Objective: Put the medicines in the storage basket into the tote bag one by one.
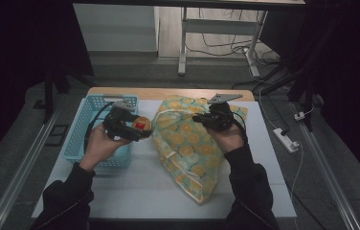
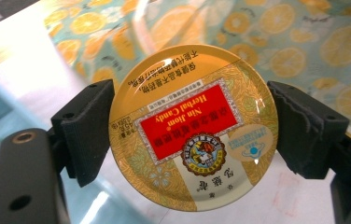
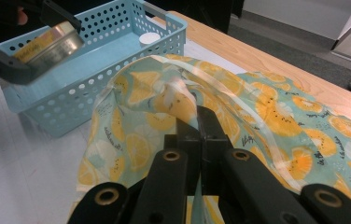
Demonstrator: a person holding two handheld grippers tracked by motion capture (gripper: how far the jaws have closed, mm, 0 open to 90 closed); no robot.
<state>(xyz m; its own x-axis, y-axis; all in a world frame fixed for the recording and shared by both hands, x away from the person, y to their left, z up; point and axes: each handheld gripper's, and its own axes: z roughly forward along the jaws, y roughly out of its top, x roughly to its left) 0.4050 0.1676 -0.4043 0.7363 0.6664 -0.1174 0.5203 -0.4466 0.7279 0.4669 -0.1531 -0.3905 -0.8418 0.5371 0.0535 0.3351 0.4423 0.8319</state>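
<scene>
My left claw point(image 2: 190, 133) pinched a round yellow candy tin point(image 2: 193, 127) by its rim, one black pad pressed against each side, its red label facing the camera upside down. In the high view I held that tin point(image 1: 141, 125) in the air over the right edge of the blue basket point(image 1: 80, 132), just beside the orange-print bag point(image 1: 187, 143). My right claw point(image 3: 198, 122) was pressed together on a fold of the bag point(image 3: 276, 116) near its clear plastic rim, the cloth bunched up around the tips. The bag lay on the white desk point(image 1: 135, 182), touching the basket's side. A small white cap point(image 3: 149, 38) sat in the basket's point(image 3: 99, 74) far corner.
</scene>
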